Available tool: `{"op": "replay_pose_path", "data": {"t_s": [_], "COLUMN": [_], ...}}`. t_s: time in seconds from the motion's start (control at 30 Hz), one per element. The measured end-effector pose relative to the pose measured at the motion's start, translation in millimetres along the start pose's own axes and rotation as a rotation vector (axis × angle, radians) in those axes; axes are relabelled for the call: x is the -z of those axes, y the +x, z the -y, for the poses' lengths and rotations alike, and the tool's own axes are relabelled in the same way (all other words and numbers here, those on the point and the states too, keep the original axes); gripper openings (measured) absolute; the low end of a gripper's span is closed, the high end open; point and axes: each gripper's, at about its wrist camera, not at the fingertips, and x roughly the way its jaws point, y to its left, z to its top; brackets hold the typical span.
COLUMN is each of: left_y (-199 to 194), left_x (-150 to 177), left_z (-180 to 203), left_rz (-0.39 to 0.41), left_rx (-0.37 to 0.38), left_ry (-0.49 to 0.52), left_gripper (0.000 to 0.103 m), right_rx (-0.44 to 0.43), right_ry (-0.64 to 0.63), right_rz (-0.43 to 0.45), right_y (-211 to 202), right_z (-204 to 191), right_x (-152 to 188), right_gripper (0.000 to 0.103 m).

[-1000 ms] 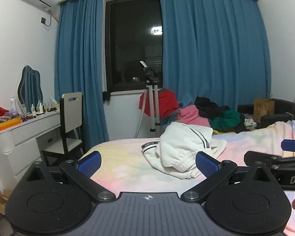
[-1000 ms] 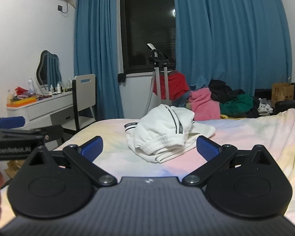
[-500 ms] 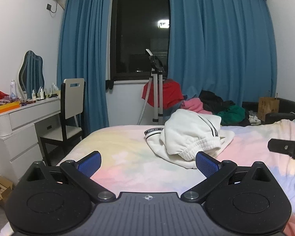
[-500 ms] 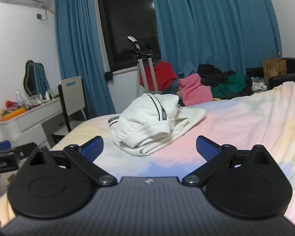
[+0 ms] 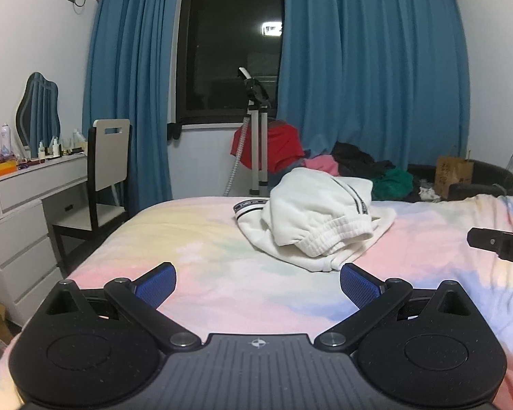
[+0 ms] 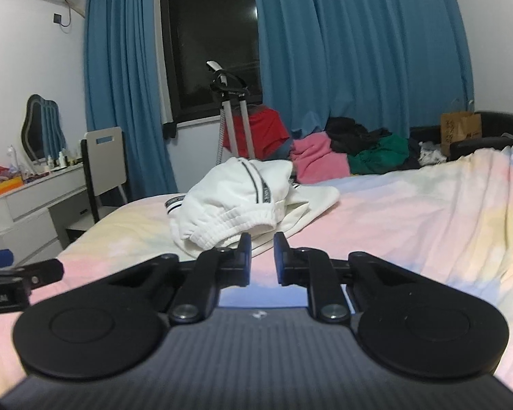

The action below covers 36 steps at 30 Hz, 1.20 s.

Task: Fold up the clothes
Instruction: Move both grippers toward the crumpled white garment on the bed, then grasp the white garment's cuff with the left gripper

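A crumpled white garment with black-striped trim [image 5: 318, 218] lies in a heap on the pastel bedspread [image 5: 188, 239], toward the far end of the bed. My left gripper [image 5: 256, 275] hovers low over the bed in front of the heap, open, with nothing between its blue pads. In the right wrist view the same garment [image 6: 236, 201] sits just beyond my right gripper [image 6: 261, 242]. Its fingers are drawn almost together with a narrow gap and hold nothing. The tips stop just short of the garment's near hem, above the bedspread [image 6: 410, 212].
A pile of pink, green and black clothes [image 6: 352, 150] lies beyond the bed under the blue curtains. A stand with a red garment [image 5: 256, 150] is by the window. A chair [image 5: 109, 157] and white dresser [image 5: 24, 205] are at left, a paper bag [image 5: 453, 176] at right.
The right gripper's fingers have swung from wide open to almost together. Both grippers have moved closer to the white garment and lower over the bed. The left gripper stays open.
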Motion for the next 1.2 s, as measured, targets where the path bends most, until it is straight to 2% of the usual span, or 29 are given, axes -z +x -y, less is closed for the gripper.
{"op": "replay_pose_path", "data": {"t_s": [0.23,0.37,0.53,0.77,0.83,0.9,1.07,1.13,1.2], "left_y": [1,22,81,195,228,252,296,306,311], "left_x": [9,11,2,-13,-15,-16,-11,-8,-8], "left_z": [8,29,68,127,147,160,184,190,194], "left_rz": [-0.012,-0.036,-0.029,-0.020,-0.039,-0.046,0.006,0.053,0.079], "left_rx": [0.033,0.046,0.065,0.071,0.042,0.037,0.017,-0.017,-0.064], "left_ry": [0.024,0.104,0.252,0.355,0.408,0.422,0.442,0.458,0.448], "left_gripper": [0.102,0.101,0.100,0.096,0.088,0.088,0.081,0.072,0.053], "right_rx": [-0.003,0.026,0.069,0.093,0.092,0.091,0.092,0.099,0.104], "right_ry": [0.039,0.049,0.055,0.146,0.150,0.152,0.261,0.301,0.332], "right_rz": [-0.036,-0.057,-0.071,-0.113,-0.110,-0.112,-0.161,-0.163,-0.157], "right_y": [-8,-12,-8,20,32,45,78,84,89], "right_z": [3,6,15,40,45,49,69,76,80], "right_x": [-2,-2,-1,11,17,25,45,51,57], "right_gripper": [0.017,0.017,0.017,0.018,0.018,0.018,0.018,0.018,0.018]}}
